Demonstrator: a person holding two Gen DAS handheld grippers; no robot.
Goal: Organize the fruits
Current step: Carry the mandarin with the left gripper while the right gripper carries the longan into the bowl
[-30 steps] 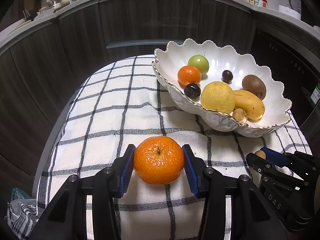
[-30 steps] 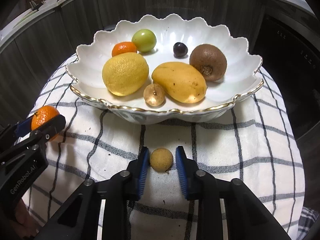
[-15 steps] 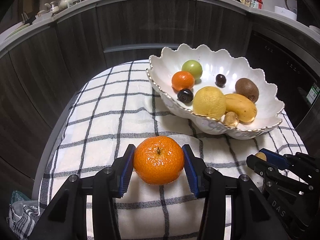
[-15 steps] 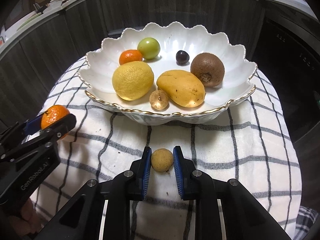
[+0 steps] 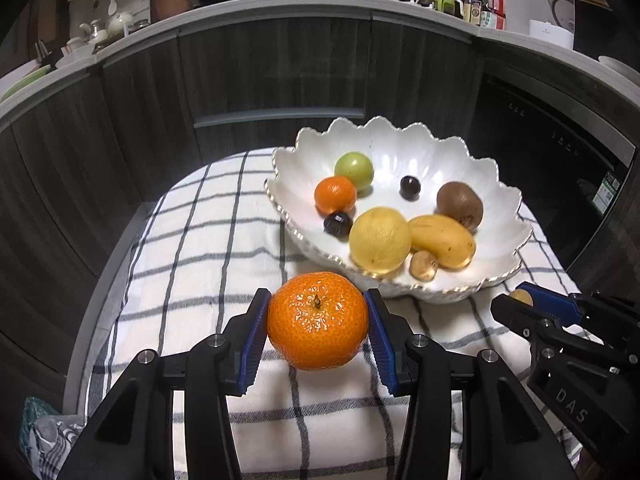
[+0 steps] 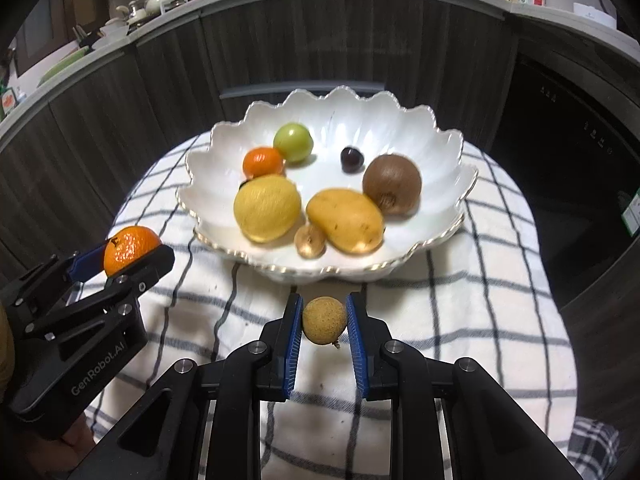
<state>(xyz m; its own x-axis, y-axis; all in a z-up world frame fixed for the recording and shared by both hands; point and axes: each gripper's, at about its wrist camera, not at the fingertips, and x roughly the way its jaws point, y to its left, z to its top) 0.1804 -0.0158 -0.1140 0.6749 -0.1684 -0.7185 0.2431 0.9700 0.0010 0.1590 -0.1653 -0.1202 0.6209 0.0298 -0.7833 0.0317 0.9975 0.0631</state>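
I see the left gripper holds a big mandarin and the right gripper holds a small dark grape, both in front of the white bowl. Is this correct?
Not quite. The right gripper holds a small tan round fruit, not a dark grape; the right wrist view shows it between the blue pads. Both dark grapes lie in the white bowl. The left gripper does hold the big mandarin.

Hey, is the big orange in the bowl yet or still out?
Out. The left gripper is shut on the big orange, in front of the bowl, above the cloth.
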